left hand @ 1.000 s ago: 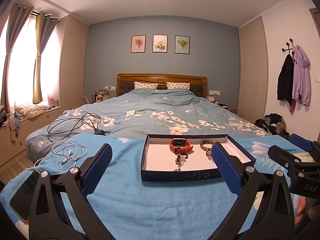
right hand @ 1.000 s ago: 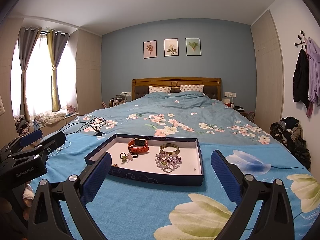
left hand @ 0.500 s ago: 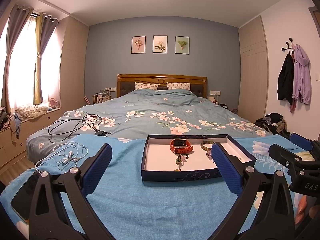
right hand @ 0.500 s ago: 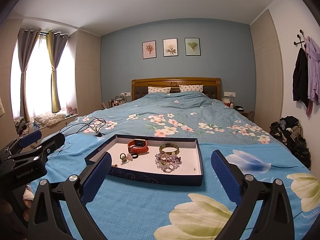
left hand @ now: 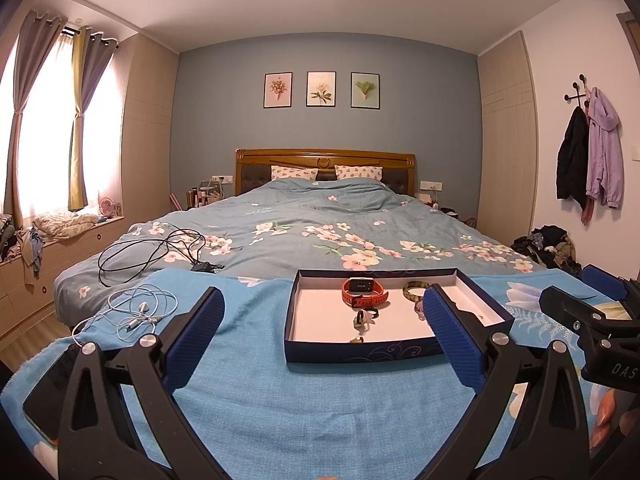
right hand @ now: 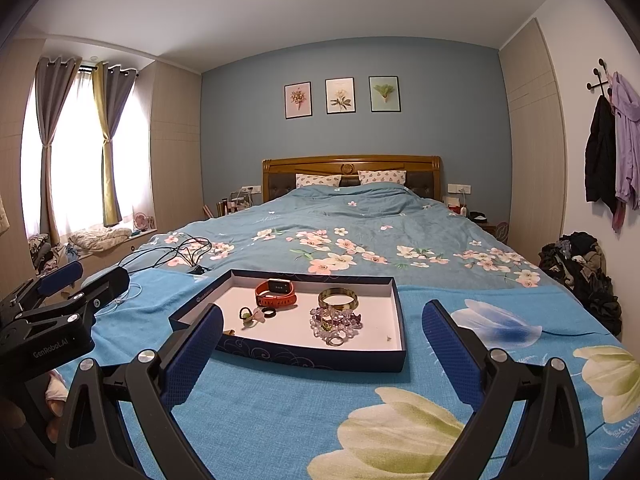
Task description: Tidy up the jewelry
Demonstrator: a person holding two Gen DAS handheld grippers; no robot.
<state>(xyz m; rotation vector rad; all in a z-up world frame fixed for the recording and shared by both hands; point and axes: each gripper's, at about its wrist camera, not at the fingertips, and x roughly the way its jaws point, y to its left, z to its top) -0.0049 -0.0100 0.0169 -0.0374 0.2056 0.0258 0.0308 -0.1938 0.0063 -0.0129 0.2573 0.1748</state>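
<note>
Hovering both grippers over the blue floral blanket (right hand: 280, 420), I have the left gripper (left hand: 324, 332) and right gripper (right hand: 322, 344) with fingers spread wide, holding nothing. Ahead at twelve o'clock lies the shallow navy cardboard tray (right hand: 304, 354), long axis across my view. Inside, the purple beaded bracelet (right hand: 336, 320) sits at one o'clock from my right fingers, which look nearer to it; the orange-strapped watch (right hand: 276, 294) lies beyond.
</note>
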